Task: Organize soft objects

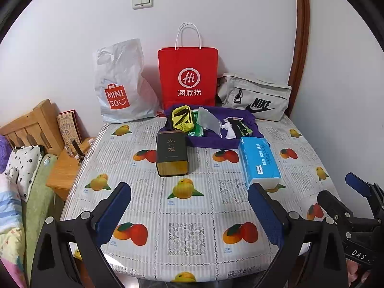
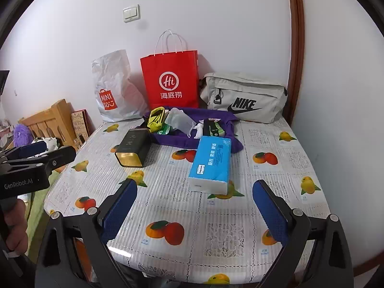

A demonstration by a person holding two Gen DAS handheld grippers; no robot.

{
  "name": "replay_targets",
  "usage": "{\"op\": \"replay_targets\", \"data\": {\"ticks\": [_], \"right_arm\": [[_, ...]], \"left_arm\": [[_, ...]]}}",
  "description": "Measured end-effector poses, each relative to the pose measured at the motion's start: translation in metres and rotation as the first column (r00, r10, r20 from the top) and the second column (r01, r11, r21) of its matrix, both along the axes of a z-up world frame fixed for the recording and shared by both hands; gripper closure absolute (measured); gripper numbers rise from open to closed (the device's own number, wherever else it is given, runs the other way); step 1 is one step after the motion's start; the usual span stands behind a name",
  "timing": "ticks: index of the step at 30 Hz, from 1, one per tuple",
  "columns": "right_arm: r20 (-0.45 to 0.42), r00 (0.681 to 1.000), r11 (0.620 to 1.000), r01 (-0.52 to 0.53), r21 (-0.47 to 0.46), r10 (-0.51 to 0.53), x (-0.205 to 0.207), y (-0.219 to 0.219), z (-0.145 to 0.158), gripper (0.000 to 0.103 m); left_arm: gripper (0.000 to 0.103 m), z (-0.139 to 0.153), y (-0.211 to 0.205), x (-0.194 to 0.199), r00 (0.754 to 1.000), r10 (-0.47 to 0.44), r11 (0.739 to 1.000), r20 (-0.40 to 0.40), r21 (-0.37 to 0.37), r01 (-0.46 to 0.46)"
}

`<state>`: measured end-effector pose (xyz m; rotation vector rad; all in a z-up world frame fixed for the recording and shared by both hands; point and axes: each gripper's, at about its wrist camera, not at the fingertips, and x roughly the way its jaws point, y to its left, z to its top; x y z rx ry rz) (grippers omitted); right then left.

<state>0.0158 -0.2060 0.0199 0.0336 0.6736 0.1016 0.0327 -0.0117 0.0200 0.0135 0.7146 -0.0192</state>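
Observation:
A blue tissue pack (image 1: 260, 160) (image 2: 211, 160) lies on the fruit-print tablecloth (image 1: 192, 218), right of a black tin box (image 1: 171, 153) (image 2: 134, 148). Behind them a purple cloth (image 1: 211, 141) (image 2: 182, 139) holds a yellow mesh item (image 1: 182, 117), a green packet (image 1: 196, 130), a clear plastic bag (image 1: 208, 120) and small white and black pieces (image 1: 234, 126). My left gripper (image 1: 189, 186) (image 2: 48, 151) hangs open over the table's near part. My right gripper (image 2: 195, 183) (image 1: 340, 187) is open too, just short of the tissue pack. Neither holds anything.
Against the wall stand a white Miniso plastic bag (image 1: 120, 84), a red paper bag (image 1: 188, 76) and a grey Nike bag (image 1: 256, 96). A wooden nightstand (image 1: 64, 170), headboard (image 1: 31, 127) and bedding (image 1: 21, 168) lie left of the table. A hand (image 2: 14, 225) grips the left handle.

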Motion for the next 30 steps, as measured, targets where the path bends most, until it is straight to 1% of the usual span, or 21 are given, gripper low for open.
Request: {"op": "replay_targets", "data": {"ticks": [16, 27, 30], "right_arm": [[0.011, 1.000, 1.000, 0.011, 0.004, -0.011, -0.008, 0.003, 0.000, 0.007], [0.013, 1.000, 1.000, 0.000, -0.016, 0.000, -0.011, 0.008, 0.001, 0.007], [0.005, 1.000, 1.000, -0.006, -0.008, 0.006, -0.011, 0.009, 0.000, 0.007]], "left_arm": [[0.004, -0.003, 0.001, -0.007, 1.000, -0.001, 1.000, -0.006, 0.005, 0.001], [0.004, -0.004, 0.006, -0.006, 1.000, 0.006, 1.000, -0.010, 0.001, -0.006], [0.004, -0.004, 0.006, -0.006, 1.000, 0.005, 1.000, -0.010, 0.004, -0.005]]}}
